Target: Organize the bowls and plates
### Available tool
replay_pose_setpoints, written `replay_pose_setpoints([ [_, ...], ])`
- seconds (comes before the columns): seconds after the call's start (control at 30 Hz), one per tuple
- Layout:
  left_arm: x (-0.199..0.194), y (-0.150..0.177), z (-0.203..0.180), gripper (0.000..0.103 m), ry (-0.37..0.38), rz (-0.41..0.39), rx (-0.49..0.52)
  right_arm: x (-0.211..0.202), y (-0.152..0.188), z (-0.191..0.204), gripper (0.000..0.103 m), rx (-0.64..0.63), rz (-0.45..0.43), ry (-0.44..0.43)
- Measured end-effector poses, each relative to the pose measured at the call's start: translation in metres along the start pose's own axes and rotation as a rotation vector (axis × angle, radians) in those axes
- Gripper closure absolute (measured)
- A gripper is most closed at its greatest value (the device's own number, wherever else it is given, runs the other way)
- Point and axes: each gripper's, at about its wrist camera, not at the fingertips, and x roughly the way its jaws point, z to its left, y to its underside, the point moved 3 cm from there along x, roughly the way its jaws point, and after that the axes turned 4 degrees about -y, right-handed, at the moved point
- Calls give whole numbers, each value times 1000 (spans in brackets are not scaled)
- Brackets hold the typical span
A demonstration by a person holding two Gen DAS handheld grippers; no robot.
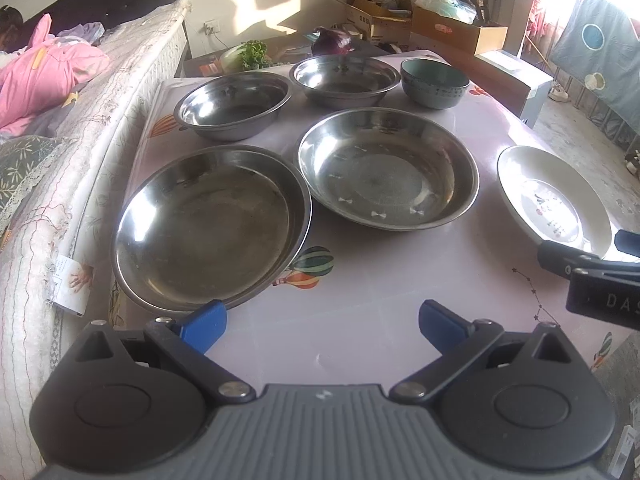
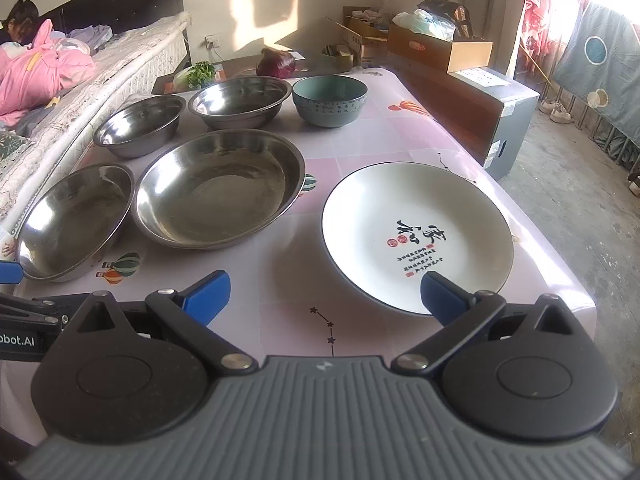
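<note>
Both grippers gape empty over a balloon-print tablecloth (image 2: 360, 136): left gripper (image 1: 322, 326) before four shiny round steel basins (image 1: 208, 224), right gripper (image 2: 325, 294) at a white ceramic plate (image 2: 416, 236), its near rim hidden behind a blue fingertip (image 2: 440, 296); a teal bowl (image 2: 330, 100) sits beyond.

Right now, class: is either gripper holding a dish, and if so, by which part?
Nothing is held. The left gripper and the right gripper both stand open and empty above the tablecloth, short of the dishes.

Steel dishes (image 2: 218, 188) lie left of plate (image 2: 416, 236).
</note>
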Motion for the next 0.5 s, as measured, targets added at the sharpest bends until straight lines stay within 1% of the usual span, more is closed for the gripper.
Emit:
replay_pose_setpoints([
  [0.23,-3,3,-1,0,7,-1,5,-6,3,1,1,1,-2,-4],
  [0.5,-5,6,1,0,16,-2,-7,-10,3,8,1,-26,2,-6],
])
